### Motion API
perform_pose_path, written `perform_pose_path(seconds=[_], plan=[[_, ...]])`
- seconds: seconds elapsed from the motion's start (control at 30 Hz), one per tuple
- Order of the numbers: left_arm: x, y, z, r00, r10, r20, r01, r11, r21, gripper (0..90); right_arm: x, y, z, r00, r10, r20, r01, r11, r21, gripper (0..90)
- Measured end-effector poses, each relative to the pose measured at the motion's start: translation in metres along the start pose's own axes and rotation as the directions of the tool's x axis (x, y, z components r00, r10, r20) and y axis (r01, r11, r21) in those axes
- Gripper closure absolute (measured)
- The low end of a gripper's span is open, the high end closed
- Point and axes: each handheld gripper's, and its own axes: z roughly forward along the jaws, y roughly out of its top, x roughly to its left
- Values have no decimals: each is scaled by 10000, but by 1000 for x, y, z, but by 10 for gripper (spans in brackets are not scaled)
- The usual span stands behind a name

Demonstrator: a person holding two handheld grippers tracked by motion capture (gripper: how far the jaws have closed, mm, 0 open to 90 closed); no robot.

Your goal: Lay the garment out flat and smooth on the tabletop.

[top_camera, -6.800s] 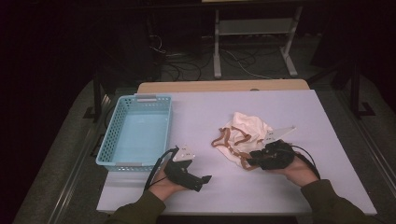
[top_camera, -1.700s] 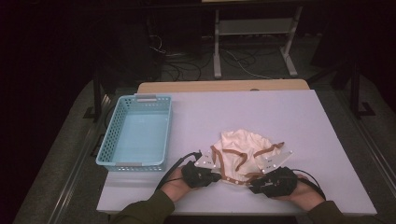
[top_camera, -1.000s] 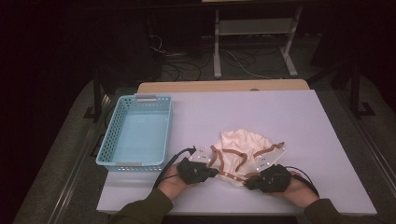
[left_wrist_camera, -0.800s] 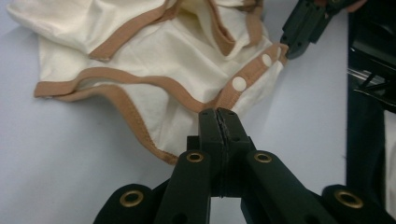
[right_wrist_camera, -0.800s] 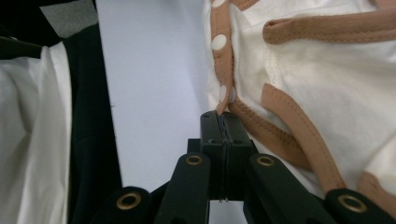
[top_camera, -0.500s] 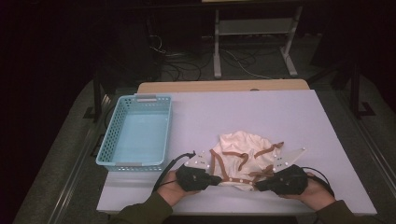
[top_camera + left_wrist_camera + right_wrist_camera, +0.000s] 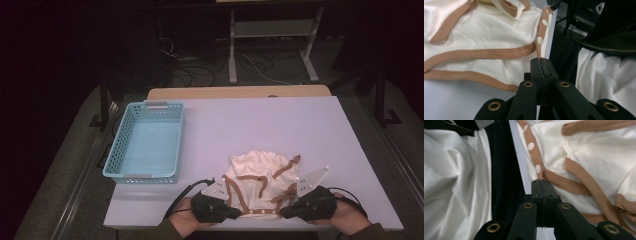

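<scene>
Pinching the cream cotton baby garment with tan trim (image 7: pixel 260 182) by its snap-studded hem at the counter's near edge, both fingers fully closed: left gripper (image 7: pixel 541 60), right gripper (image 7: pixel 541 181); be keeping tension even.

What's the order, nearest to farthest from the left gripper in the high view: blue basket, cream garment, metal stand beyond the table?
1. Cream garment: clamped in the left gripper.
2. Blue basket: table's left side.
3. Metal stand: on the floor beyond the table.

Garment's (image 7: pixel 260 185) near hem: I see it dip behind both grippers.
Forearms: cut off by the bottom edge of my high view.
Snap trim's (image 7: pixel 539 47) end: I lose it inside the left gripper's (image 7: pixel 541 62) clamped jaws.
</scene>
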Motion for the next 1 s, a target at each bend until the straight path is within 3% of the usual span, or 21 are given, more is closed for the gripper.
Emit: perform_pose_path(seconds=[0.17, 0.37, 0.43, 0.6, 0.8, 1.0], plan=[[12, -5, 5, 9990, -136, -420, 154, 9990, 420, 889, -10, 1, 11, 9995, 178, 250, -182, 9997, 162, 890], [15, -7, 6, 9986, -191, -494, 207, 9993, 321, 861, -15, 1, 14, 9987, 233, 445, -245, 9993, 269, 889], [16, -7, 5, 9982, -182, -567, 192, 9997, 166, 812, -15, 1, 12, 9983, 239, 523, -248, 9995, 170, 888], [20, -5, -2, 9954, -346, -889, 328, 9992, -218, 669, -15, 4, 7, 9953, 544, 803, -523, 9982, -285, 795], [27, -6, -8, 9902, -552, -1282, 482, 9972, -574, 521, -18, 8, 0, 9913, 604, 1171, -523, 9961, -714, 680], [39, -10, -16, 9784, -963, -1831, 818, 9930, -853, 378, -28, 12, -8, 9783, 933, 1850, -703, 9894, -1275, 542]])
